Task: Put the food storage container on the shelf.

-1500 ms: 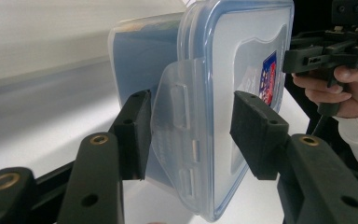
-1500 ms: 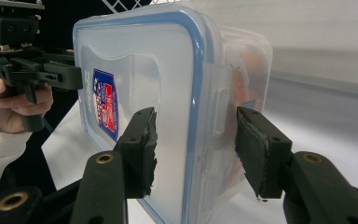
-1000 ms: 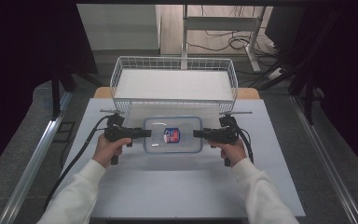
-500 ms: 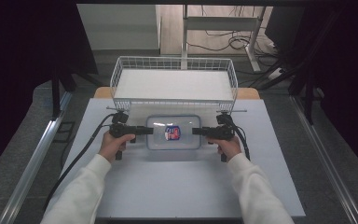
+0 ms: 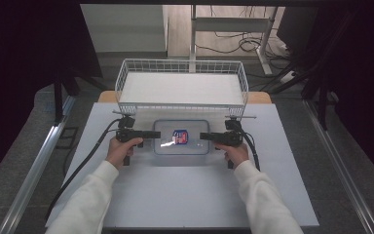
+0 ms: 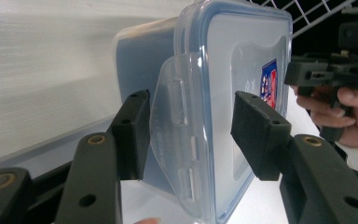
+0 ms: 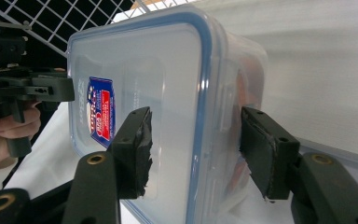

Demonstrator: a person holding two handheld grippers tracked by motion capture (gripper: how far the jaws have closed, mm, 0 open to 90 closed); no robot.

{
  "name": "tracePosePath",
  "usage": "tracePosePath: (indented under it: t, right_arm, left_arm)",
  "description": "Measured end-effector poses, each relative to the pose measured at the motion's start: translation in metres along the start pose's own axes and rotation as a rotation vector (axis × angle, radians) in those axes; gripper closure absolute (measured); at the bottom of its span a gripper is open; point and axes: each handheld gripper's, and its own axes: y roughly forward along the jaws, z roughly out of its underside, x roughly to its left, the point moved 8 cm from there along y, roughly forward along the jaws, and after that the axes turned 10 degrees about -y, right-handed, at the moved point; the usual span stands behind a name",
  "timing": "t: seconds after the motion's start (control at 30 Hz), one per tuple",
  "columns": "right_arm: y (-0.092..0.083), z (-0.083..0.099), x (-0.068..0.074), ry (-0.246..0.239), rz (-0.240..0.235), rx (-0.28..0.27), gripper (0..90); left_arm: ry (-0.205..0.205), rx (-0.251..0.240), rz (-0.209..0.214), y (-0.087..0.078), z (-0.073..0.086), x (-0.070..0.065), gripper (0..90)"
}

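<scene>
On the white desk [image 5: 185,195], just in front of the wire basket [image 5: 181,87], the clear lidded container [image 5: 181,137] sits flat between the two hands. Left tongs [image 5: 156,134] and right tongs [image 5: 203,136] each straddle an end, and the right tongs' jaws have just been opening; neither pair visibly presses on it. To release cleanly, both should probably spread until the pads clear the latch flaps [image 6: 175,105], then draw straight outward, level, so nothing snags the lid.

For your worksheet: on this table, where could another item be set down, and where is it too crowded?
Free: the white tabletop near the person, between the sleeves, and its strips outside each hand. The wire basket also looks bare inside. Crowded: the container, flanked by the left gripper and right gripper.
</scene>
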Motion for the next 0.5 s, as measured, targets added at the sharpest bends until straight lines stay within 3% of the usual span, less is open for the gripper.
tracePosePath:
  t: [0.27,0.5]
  right_arm:
    - [0.0055,-0.0017,-0.0031,0.051,0.024,-0.030,42.3]
    - [0.0088,-0.0019,-0.0050,0.069,0.043,-0.045,40.6]
  left_arm:
    - [-0.031,-0.024,-0.008,0.0037,-0.0053,0.0071,47.3]
    - [-0.033,-0.048,-0.030,0.0058,-0.0061,0.0080,46.1]
